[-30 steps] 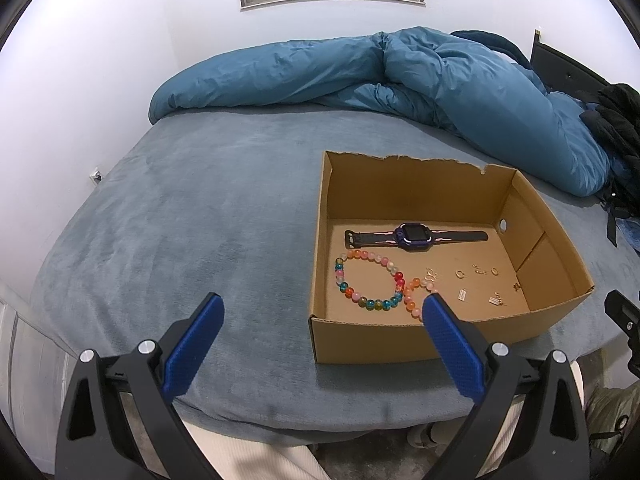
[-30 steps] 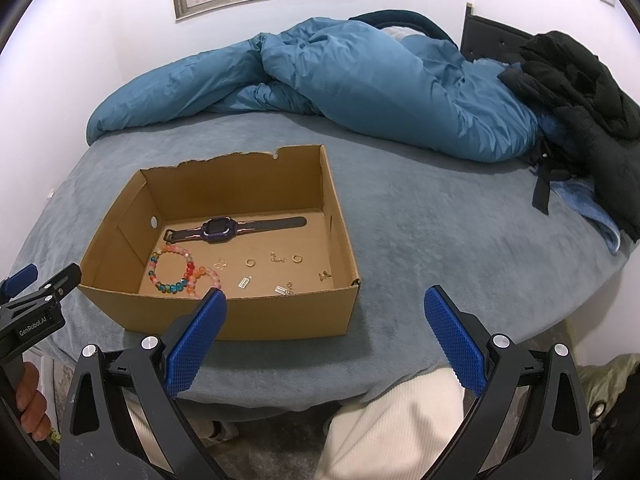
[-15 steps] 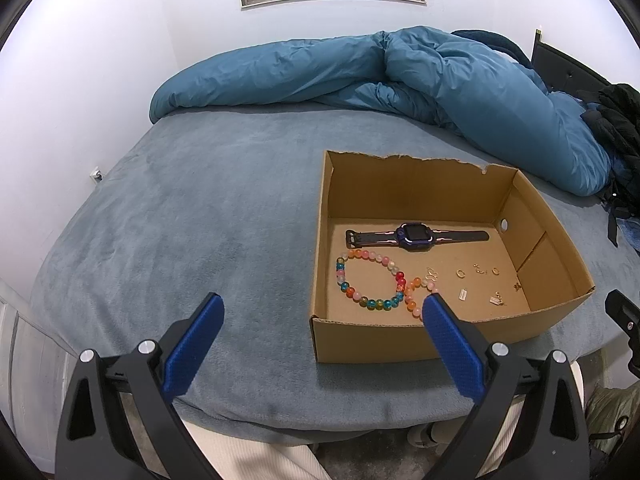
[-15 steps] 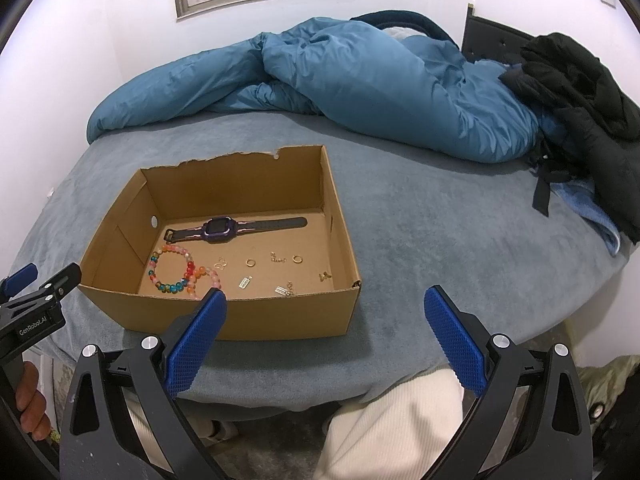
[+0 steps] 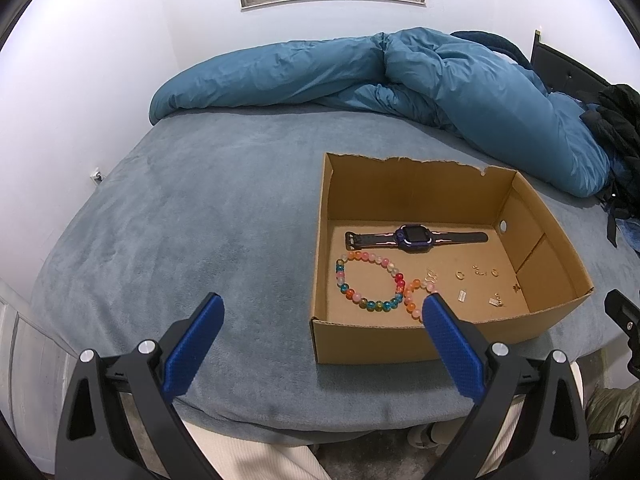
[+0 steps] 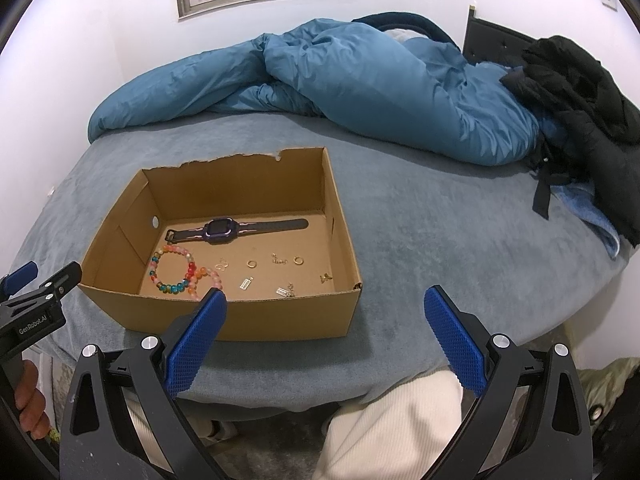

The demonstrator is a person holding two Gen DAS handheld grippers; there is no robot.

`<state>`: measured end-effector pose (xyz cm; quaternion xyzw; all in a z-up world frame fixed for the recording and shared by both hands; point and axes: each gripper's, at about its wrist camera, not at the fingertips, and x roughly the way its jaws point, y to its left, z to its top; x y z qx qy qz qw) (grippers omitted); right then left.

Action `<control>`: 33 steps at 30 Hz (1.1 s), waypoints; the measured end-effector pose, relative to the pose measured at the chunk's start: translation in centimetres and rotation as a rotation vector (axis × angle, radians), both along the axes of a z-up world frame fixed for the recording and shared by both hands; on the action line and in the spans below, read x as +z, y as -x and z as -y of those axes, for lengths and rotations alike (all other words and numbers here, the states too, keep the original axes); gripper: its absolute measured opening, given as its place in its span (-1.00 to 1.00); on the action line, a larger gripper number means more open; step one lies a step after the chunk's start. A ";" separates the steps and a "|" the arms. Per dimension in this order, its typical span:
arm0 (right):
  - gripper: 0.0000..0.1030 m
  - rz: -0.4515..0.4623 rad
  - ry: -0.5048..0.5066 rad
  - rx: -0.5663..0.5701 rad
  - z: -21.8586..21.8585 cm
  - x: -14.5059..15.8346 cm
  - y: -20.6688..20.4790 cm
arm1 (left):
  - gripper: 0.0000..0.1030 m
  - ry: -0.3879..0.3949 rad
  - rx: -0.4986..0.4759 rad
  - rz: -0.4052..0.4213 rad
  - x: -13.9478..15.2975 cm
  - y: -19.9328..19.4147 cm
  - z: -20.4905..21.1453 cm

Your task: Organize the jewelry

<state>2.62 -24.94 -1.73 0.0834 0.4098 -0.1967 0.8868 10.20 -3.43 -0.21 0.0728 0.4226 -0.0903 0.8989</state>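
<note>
An open cardboard box (image 5: 400, 344) (image 6: 280, 320) sits on the grey bed. Inside lie a purple watch (image 5: 414, 237) (image 6: 219, 230), a multicoloured bead bracelet (image 5: 370, 286) (image 6: 172, 274), a smaller orange bead bracelet (image 5: 414, 300) (image 6: 206, 278) and several small gold rings and charms (image 5: 476, 280) (image 6: 276, 270). My left gripper (image 5: 322, 306) is open and empty, held short of the box's front left. My right gripper (image 6: 326, 298) is open and empty, in front of the box's right corner.
A rumpled blue duvet (image 5: 400, 72) (image 6: 360, 80) lies across the back of the bed. A black jacket (image 6: 580, 92) is piled at the far right. The bed's front edge (image 5: 280, 420) is just below the grippers. White-trousered legs (image 6: 392, 432) show below.
Both views have shifted very slightly; the box sits a touch lower in the right wrist view. Nothing in the box has moved, and both grippers stay open.
</note>
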 end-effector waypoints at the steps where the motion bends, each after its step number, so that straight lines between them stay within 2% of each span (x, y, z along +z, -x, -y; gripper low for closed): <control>1: 0.84 0.000 0.000 0.000 0.0 0.0 0.0 | 0.89 0.000 0.001 0.001 0.0 0.0 0.0; 33: 0.84 -0.003 -0.009 0.010 -0.3 0.2 -0.1 | 0.89 0.000 0.000 0.001 0.0 0.0 0.0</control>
